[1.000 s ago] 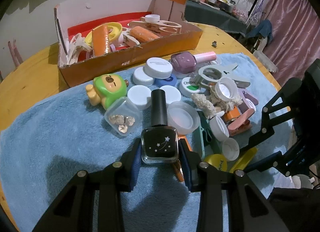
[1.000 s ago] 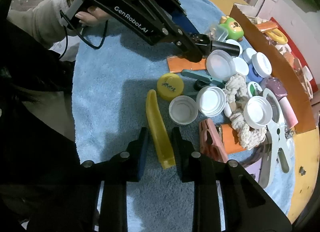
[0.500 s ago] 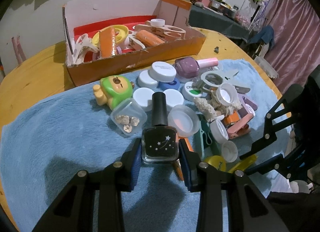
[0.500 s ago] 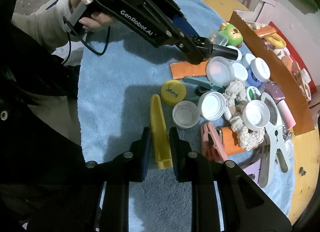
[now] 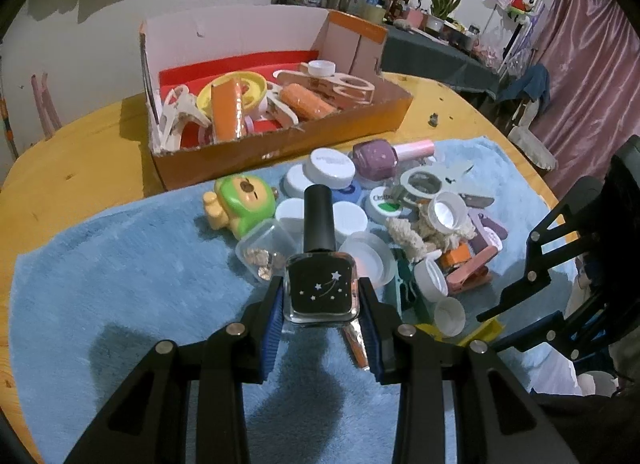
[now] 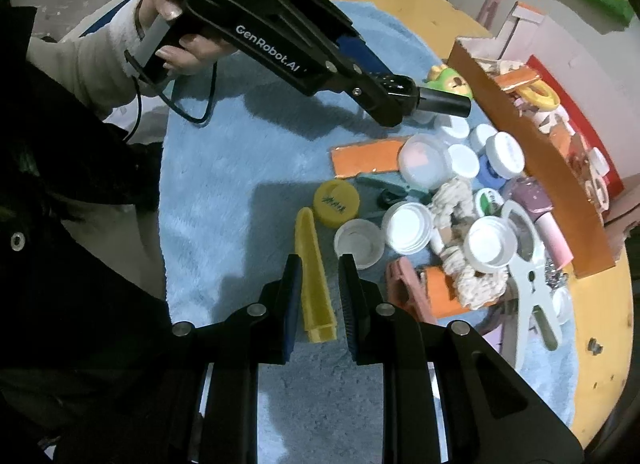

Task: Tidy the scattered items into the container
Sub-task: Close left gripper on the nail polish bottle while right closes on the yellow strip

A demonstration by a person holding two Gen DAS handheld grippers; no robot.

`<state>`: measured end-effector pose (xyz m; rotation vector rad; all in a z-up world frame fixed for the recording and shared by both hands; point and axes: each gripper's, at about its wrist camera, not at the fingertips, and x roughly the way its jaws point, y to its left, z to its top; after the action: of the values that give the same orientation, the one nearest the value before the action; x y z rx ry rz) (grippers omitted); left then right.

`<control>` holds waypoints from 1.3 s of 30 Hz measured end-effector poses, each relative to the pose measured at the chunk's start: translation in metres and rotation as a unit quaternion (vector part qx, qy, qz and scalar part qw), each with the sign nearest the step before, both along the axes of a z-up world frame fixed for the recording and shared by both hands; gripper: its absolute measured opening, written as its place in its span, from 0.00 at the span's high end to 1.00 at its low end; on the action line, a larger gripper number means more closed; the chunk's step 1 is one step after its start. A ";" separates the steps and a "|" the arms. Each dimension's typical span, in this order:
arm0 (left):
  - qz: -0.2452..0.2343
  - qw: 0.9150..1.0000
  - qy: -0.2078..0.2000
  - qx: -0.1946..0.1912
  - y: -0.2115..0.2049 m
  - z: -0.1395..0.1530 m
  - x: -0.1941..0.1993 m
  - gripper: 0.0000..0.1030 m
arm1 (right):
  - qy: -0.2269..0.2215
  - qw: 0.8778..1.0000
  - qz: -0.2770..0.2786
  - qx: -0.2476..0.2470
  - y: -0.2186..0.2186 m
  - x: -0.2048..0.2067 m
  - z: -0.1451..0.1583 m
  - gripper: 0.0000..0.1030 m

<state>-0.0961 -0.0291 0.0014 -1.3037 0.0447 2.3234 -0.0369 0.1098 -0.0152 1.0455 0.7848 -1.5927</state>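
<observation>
Where left wrist view centred, left gripper (image 5: 320, 304) clamped black nail polish bottle (image 5: 320, 284), hiding orange strip below; cardboard box (image 5: 280, 144) upper middle. Right wrist view: right gripper (image 6: 318, 296) clenched on yellow wedge (image 6: 314, 284), lower centre; wedge's sides hidden.

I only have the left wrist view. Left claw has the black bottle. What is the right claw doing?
Observer: The right claw is shut on a yellow wedge lying on the blue towel.
Operator: Anything close to the wedge?
Observer: A yellow cap beside its narrow tip, and an open white cap just right of it.
Operator: Does the black bottle look lifted?
Observer: Yes, the black bottle hangs in the left claw above the towel, casting a shadow there.
</observation>
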 end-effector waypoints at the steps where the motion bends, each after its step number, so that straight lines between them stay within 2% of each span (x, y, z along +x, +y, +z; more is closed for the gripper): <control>1: 0.000 1.000 0.001 0.001 0.000 0.001 0.000 0.64 | -0.001 1.000 0.000 -0.001 0.001 -0.001 0.002 0.83; 26: -0.004 1.000 -0.002 -0.003 0.003 0.001 0.004 0.64 | -0.008 1.000 -0.006 0.025 -0.005 0.006 -0.025 0.81; 31: -0.005 1.000 -0.003 -0.002 0.004 0.000 0.003 0.64 | -0.013 1.000 -0.011 0.010 -0.004 0.007 -0.026 0.80; 39: -0.006 1.000 -0.003 -0.003 0.004 0.000 0.003 0.64 | -0.017 1.000 -0.011 0.010 -0.004 0.010 -0.025 0.85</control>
<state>-0.0928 -0.0252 0.0015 -1.3108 0.0569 2.3106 -0.0271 0.1060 -0.0402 1.0957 0.7700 -1.5842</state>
